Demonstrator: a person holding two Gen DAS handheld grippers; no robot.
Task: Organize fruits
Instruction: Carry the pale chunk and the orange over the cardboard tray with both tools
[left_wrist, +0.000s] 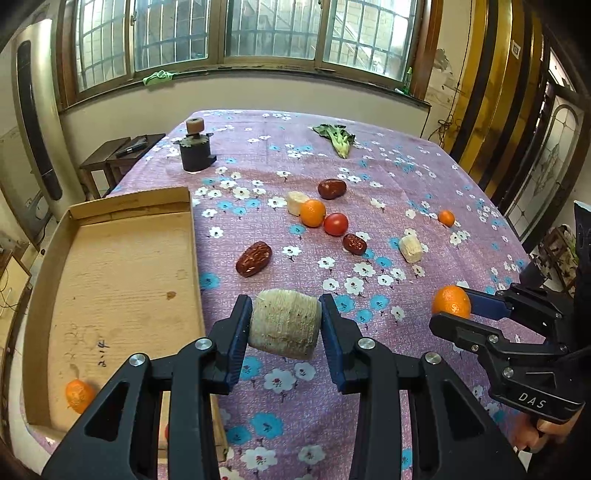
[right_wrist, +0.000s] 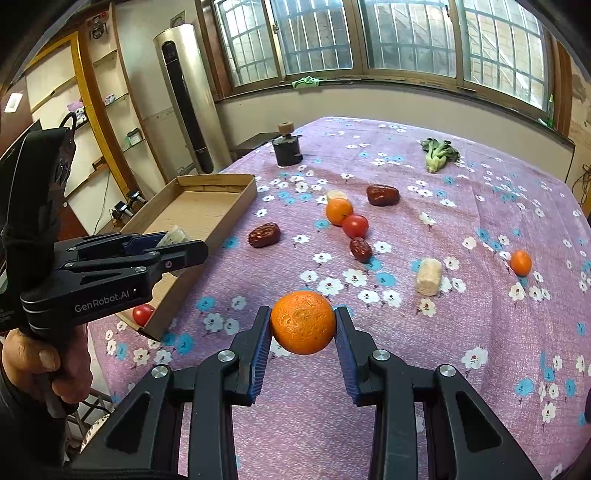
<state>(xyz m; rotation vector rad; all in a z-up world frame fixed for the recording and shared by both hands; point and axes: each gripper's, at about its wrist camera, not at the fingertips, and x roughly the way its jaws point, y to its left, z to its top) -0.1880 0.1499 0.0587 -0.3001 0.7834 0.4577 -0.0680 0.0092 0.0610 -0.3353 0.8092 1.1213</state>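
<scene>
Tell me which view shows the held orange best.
The right wrist view: the orange sits large and centred, clamped in the right gripper, its dimpled skin clear. The left wrist view shows it smaller, near the right edge, partly covered by the fingers.

Cardboard tray (left_wrist: 110, 266) left on table (left_wrist: 424, 177) — loose fruit right.

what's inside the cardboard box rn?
In the box: one orange in the left wrist view, one tomato in the right wrist view. The left gripper hides its near end.
</scene>
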